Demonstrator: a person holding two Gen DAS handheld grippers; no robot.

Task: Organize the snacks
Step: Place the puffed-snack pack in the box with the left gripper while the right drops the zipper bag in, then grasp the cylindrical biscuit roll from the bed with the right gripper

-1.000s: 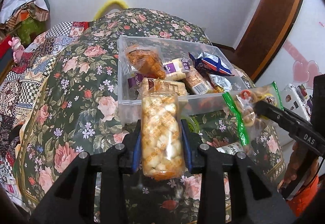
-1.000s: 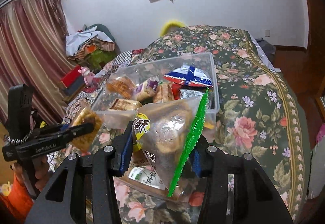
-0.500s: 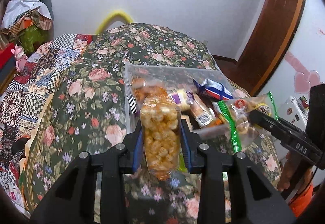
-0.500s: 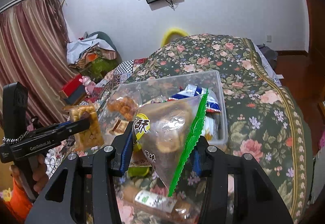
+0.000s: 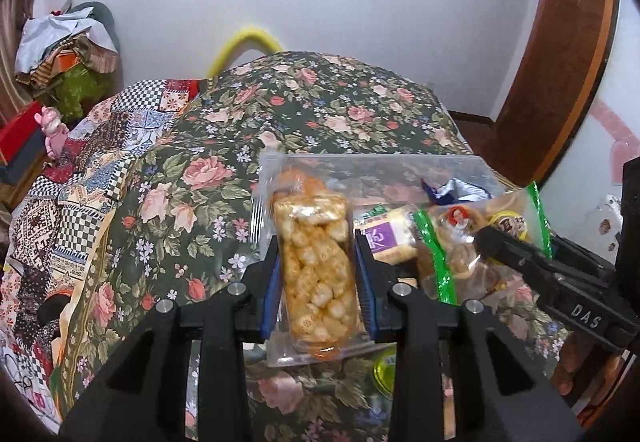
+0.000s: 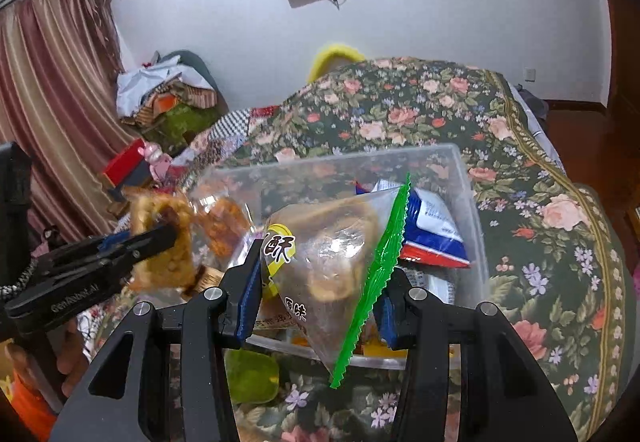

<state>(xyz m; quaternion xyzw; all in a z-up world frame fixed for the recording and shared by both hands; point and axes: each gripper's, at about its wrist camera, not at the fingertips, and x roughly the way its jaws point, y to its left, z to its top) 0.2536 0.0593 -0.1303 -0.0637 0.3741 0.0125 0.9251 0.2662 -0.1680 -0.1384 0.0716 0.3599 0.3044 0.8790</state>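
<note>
My left gripper [image 5: 316,282] is shut on a clear pack of golden puffed rice snack [image 5: 314,270], held upright above the near edge of a clear plastic bin [image 5: 472,165]. My right gripper [image 6: 316,290] is shut on a clear pastry bag with a green serrated edge [image 6: 332,254], also held over the bin [image 6: 460,169]. Each gripper shows in the other's view: the right one [image 5: 492,238] with its bag [image 5: 460,238] at the right, the left one [image 6: 168,234] with the rice snack [image 6: 160,242] at the left. Several packets lie in the bin, among them a blue-and-white one [image 6: 432,226].
The bin rests on a bed with a dark floral cover [image 5: 200,201]. A green packet [image 6: 250,374] lies on the cover in front of the bin. A patchwork quilt [image 5: 88,169] and piled clutter [image 5: 68,53] are at the left, a wooden door frame [image 5: 560,53] at the right.
Both grippers have carried their packets forward toward the bin, which now sits closer under them. The views tilt up a little, showing more wall. Both grips are unchanged.
</note>
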